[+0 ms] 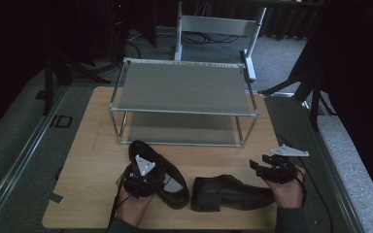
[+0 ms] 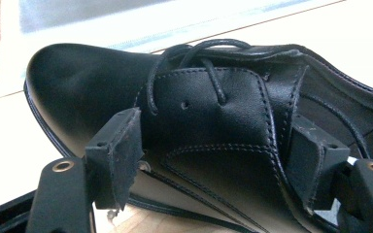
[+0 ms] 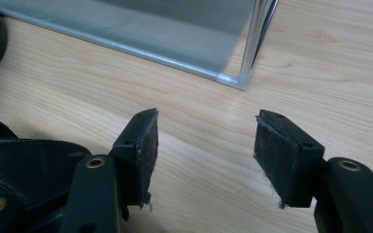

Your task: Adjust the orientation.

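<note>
Nothing racked yet — both shelves of the shoe rack point(image 1: 182, 90) sit bare. Left claw point(image 1: 143, 177) straddles the left shoe point(image 2: 199, 121), jaws wide; right claw point(image 3: 206, 155) wide, empty — right shoe point(image 1: 230, 193) waits near.

The left gripper point(image 1: 143, 175) hides the middle of the left shoe point(image 1: 177, 191); behind the rack point(image 1: 182, 87), darkness swallows detail.
</note>
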Action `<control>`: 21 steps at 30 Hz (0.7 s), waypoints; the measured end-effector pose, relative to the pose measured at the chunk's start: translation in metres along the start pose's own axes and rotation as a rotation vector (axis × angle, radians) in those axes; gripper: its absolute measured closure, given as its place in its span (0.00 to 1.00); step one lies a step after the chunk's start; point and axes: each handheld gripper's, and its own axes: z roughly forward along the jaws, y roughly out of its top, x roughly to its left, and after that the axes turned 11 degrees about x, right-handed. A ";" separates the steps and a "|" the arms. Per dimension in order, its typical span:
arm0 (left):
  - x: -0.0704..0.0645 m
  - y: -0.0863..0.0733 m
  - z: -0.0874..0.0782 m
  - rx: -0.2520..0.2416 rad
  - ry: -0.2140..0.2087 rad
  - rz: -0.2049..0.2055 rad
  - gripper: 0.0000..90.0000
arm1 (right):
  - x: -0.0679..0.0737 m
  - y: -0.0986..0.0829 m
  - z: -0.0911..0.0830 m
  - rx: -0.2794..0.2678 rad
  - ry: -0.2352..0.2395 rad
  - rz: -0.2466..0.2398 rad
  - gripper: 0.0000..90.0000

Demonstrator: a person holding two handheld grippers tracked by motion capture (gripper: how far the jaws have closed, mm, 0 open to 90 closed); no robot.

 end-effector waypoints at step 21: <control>0.017 -0.013 -0.016 0.020 -0.080 0.043 0.53 | -0.001 -0.001 0.001 0.005 0.009 -0.005 0.46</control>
